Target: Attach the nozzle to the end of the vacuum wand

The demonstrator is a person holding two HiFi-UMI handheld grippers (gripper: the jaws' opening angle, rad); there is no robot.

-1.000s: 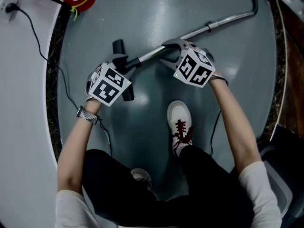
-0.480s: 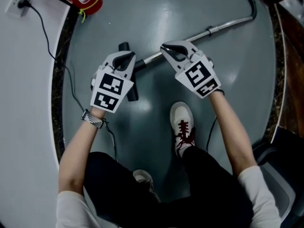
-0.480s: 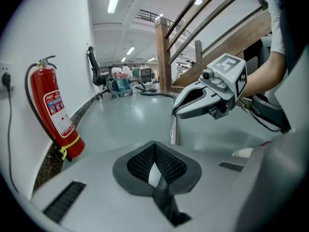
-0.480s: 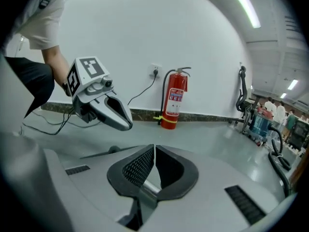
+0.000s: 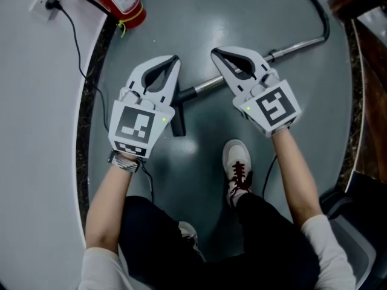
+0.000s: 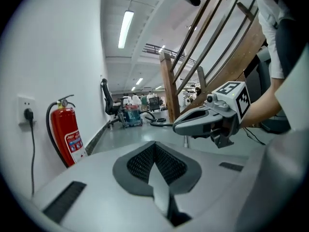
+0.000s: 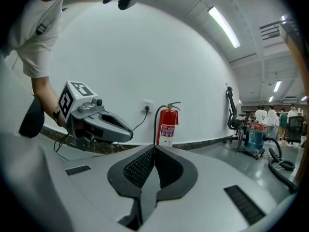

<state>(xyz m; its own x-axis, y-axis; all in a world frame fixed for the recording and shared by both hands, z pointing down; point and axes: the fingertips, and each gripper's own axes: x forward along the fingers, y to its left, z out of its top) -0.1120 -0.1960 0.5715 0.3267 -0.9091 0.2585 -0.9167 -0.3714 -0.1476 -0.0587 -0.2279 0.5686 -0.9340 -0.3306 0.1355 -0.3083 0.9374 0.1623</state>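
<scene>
The silver vacuum wand (image 5: 289, 45) lies on the grey floor and runs from upper right down to a black nozzle (image 5: 178, 118), which sits crosswise at its lower end and looks joined to it. Both grippers hang well above the floor, apart from wand and nozzle. My left gripper (image 5: 175, 60) is over the nozzle's left side, jaws shut with nothing between them (image 6: 154, 145). My right gripper (image 5: 214, 54) is over the wand's lower part; its jaws have just closed and hold nothing (image 7: 154, 148). Each gripper view shows the other gripper (image 6: 176, 125) (image 7: 130, 134) facing it.
A red fire extinguisher (image 5: 124, 1) stands by the white wall, beside an outlet with a black cord (image 5: 51, 5). A black hose (image 5: 318, 8) leads off the wand's far end. The person's shoe (image 5: 237, 164) is below the wand. A wooden stair rail (image 6: 170, 88) stands behind.
Both grippers have risen from the nozzle and wand and tipped up towards level. Their jaws, wide a second ago, are shut. The wand and nozzle stay on the floor.
</scene>
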